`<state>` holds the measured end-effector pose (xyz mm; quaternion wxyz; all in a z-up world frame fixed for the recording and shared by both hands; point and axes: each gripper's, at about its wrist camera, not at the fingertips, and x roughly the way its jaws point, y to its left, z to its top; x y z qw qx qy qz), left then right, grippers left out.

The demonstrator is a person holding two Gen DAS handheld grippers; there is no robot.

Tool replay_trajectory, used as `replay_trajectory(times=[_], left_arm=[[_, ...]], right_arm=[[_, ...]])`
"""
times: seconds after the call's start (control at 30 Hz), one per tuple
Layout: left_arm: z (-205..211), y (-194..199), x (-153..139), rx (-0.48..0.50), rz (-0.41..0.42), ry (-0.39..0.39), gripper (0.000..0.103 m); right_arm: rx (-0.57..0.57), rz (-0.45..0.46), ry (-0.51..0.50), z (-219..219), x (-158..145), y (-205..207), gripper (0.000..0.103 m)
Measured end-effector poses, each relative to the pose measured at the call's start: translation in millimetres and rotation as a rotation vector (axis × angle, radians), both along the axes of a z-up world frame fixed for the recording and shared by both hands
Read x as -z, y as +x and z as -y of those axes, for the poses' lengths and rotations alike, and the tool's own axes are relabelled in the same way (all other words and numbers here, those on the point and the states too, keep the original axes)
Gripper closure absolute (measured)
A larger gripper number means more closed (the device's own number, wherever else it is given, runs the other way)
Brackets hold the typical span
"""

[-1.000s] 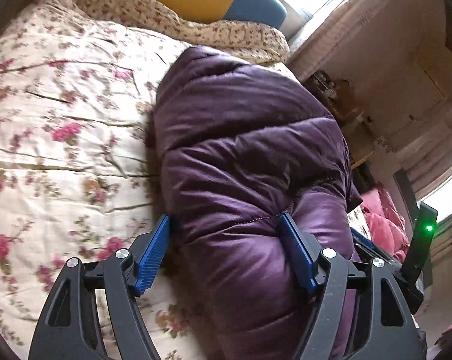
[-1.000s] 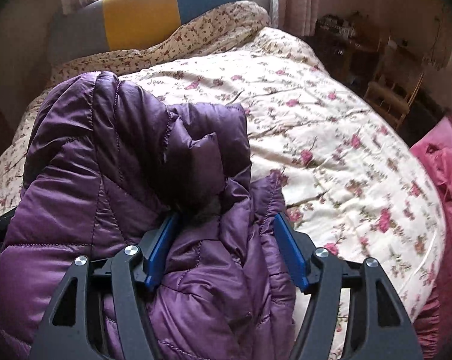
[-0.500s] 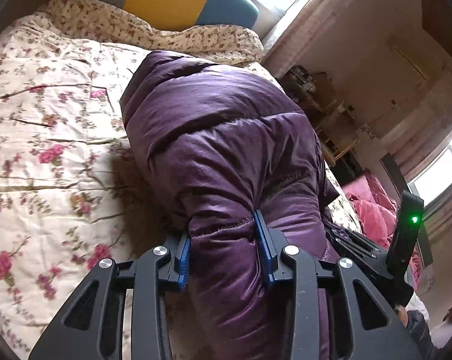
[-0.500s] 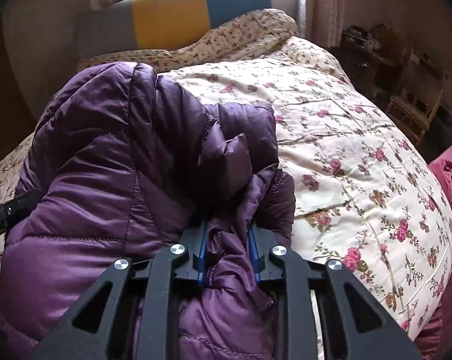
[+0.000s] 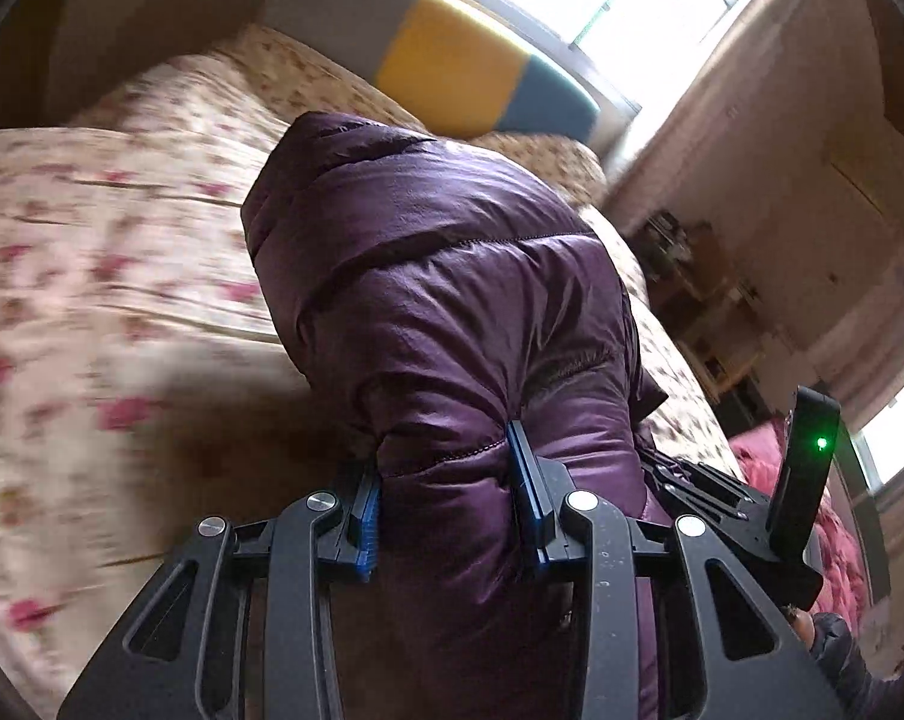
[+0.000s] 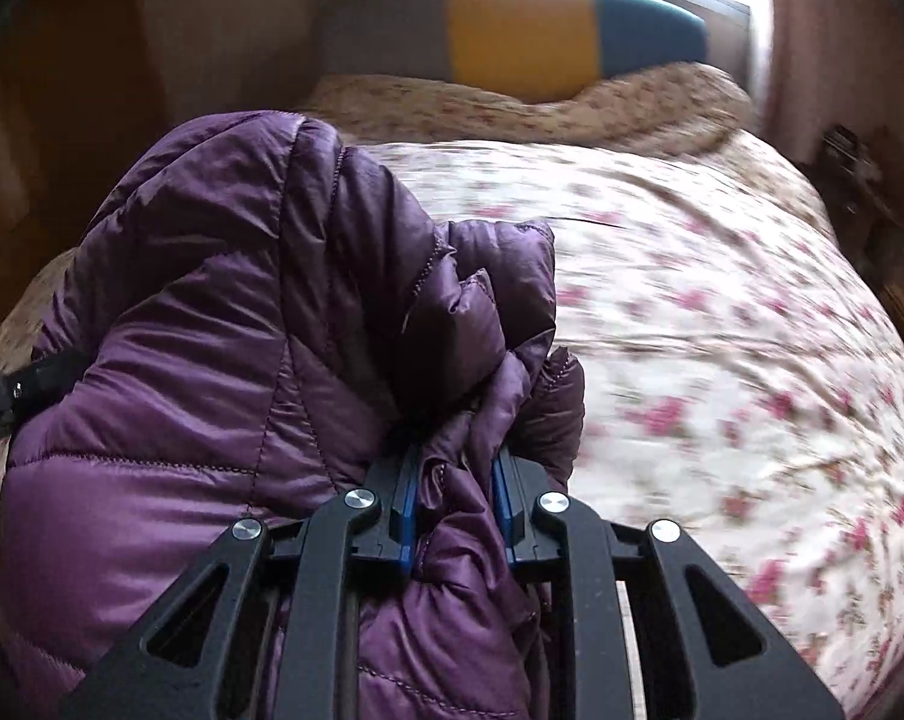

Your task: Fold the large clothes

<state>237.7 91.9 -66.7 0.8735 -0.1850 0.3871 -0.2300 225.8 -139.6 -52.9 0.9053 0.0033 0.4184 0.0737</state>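
Left wrist view: my left gripper [image 5: 446, 480] fingers clamp the puffy purple quilted jacket [image 5: 452, 300]; right gripper [image 6: 454, 492] likewise. Jacket's length runs ahead toward the striped headboard [image 5: 452, 66].

A bed fills both views, covered by a cream quilt [image 6: 721, 324] printed with pink roses, its surface creased into long shallow folds and partly smeared by blur. Toward twelve o'clock in the right wrist view a second, smaller-flowered tan coverlet [image 6: 511, 105] lies bunched in a ridge across the head of the bed, just under a padded headboard [image 6: 511, 30] banded grey, yellow and teal. A purple quilted jacket [image 5: 452, 276] lies bundled over the quilt, at the centre in the left wrist view and at nine o'clock in the right wrist view, though where it actually touches the quilt cannot be told.
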Motion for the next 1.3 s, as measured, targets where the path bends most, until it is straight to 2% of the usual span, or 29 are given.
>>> replay_trajectory(times=[0.3,0.47,0.67,0.93,1.1,1.23,1.3], left_arm=[[-95.4,-38.8,-13.0,-0.182,0.022,0.02,0.067],[-129.0,-47.1,5.7,-0.264,-0.047,0.033,0.067],[-123.2,-54.5,18.8,-0.368,-0.08,0.09,0.06],[-106.4,-50.2,29.6,-0.396,-0.048,0.204,0.059],[-108.6,-55.9,21.0,-0.432,-0.062,0.2,0.058],[-109.1,-71.7,9.2,-0.467,-0.039,0.218,0.058],[-109.4,-81.5,3.7,-0.478,-0.02,0.219,0.058]], right_arm=[[-0.161,0.014,-0.007,-100.9,1.0,-7.9,0.085],[-0.188,0.046,-0.058,-136.5,6.3,-8.3,0.081],[-0.177,0.07,-0.081,-142.1,18.3,-5.6,0.076],[-0.182,0.077,-0.06,-138.2,35.3,-6.8,0.076],[-0.176,0.076,-0.049,-132.3,22.8,-6.4,0.068],[-0.163,0.092,-0.041,-126.5,6.4,-12.2,0.055],[-0.168,0.114,-0.04,-124.2,-1.4,-18.6,0.053]])
